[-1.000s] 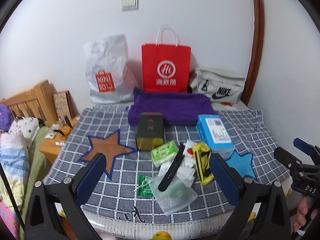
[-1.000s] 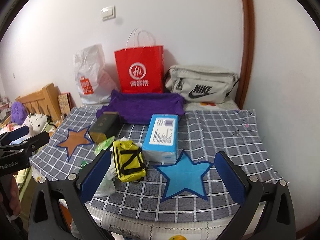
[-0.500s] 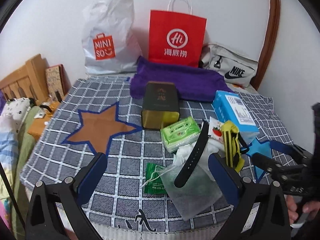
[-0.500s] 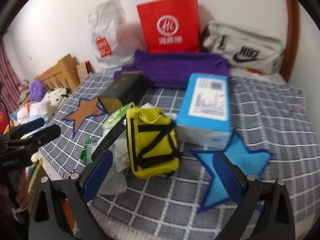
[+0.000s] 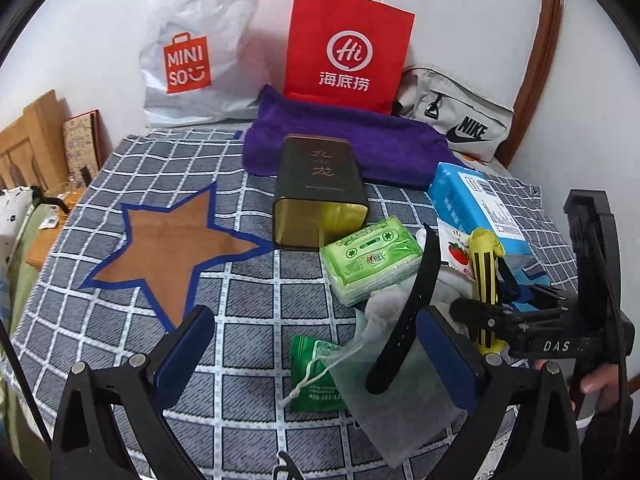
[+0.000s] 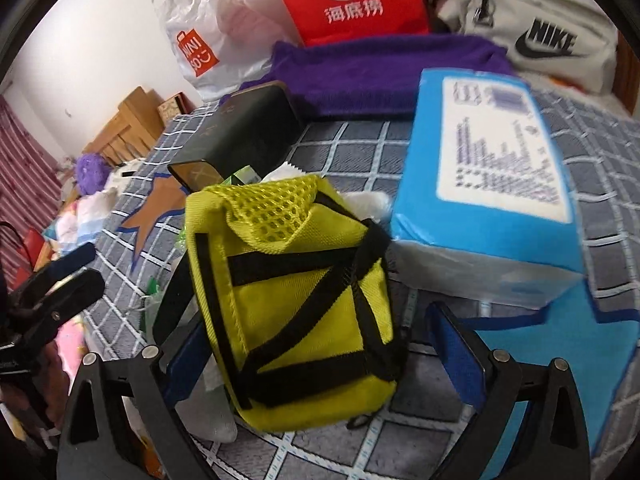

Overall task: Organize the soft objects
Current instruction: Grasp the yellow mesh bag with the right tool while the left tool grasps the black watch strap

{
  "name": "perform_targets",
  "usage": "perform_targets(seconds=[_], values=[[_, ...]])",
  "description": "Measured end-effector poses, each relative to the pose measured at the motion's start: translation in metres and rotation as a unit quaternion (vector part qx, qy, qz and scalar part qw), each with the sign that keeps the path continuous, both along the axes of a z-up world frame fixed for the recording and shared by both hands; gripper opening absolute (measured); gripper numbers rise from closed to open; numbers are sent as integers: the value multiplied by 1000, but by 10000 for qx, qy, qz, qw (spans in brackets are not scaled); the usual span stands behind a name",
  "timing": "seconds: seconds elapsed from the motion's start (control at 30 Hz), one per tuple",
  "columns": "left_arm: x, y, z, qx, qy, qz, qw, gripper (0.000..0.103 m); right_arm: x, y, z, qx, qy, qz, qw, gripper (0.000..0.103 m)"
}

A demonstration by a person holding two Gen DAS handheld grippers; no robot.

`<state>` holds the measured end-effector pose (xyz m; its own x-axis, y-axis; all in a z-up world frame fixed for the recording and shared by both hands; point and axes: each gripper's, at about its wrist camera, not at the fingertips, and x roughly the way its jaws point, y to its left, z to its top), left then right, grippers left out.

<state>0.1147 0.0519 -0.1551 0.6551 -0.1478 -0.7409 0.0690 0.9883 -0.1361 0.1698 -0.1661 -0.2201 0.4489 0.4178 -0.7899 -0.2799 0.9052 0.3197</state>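
Checked cloth (image 5: pixel 256 300) carries tin (image 5: pixel 320 192), blue box (image 6: pixel 492 184), pouch (image 6: pixel 296 300).

We list: grey cloth (image 5: pixel 248 304) checked white, with 1 brown star (image 5: pixel 168 248) edged blue; yellow pouch (image 6: pixel 296 300) with black straps; blue box (image 6: pixel 492 184); purple towel (image 5: pixel 360 140); red bag (image 5: pixel 344 48); green tissue pack (image 5: pixel 372 260).

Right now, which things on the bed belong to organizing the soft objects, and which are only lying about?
Belong to the job:
yellow mesh pouch, between the open right tool
green tissue pack
purple towel
blue tissue package

Only lying about:
dark tin
red paper bag
black strap
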Motion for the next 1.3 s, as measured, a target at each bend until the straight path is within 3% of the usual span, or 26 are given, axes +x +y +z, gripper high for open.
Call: perform_targets(seconds=[0.07, 0.17, 0.23, 0.57, 0.8, 0.97, 1.23, 1.3], values=[[4, -1, -4, -67, 40, -79, 9999, 91, 2, -1, -1, 150, 66, 99, 9998, 78], [10, -4, -11, -137, 114, -212, 9996, 84, -6, -2, 6, 81, -90, 139, 9998, 72], [13, -10, -14, -134, 150, -354, 9992, 78, -11, -2, 12, -55, -188, 162, 9997, 72], [14, -50, -16, 274, 47, -1005, 9946, 78, -37, -28, 28, -389, -351, 13, 9986, 72], [19, -73, -29, 667, 197, -1374, 9881, 54, -48, -59, 22, -554, -328, -326, 9974, 72], [18, -74, -32, 716, 276, -1494, 9858, 37, -53, -69, 18, -559, -346, -392, 9971, 72], [22, -83, -26, 845, 285, -1528, 9842, 37, -49, -75, 9, -596, -318, -475, 9966, 72], [19, -84, -26, 970, 303, -1470, 9839, 43, -49, -74, 5, -662, -246, -481, 9963, 72]])
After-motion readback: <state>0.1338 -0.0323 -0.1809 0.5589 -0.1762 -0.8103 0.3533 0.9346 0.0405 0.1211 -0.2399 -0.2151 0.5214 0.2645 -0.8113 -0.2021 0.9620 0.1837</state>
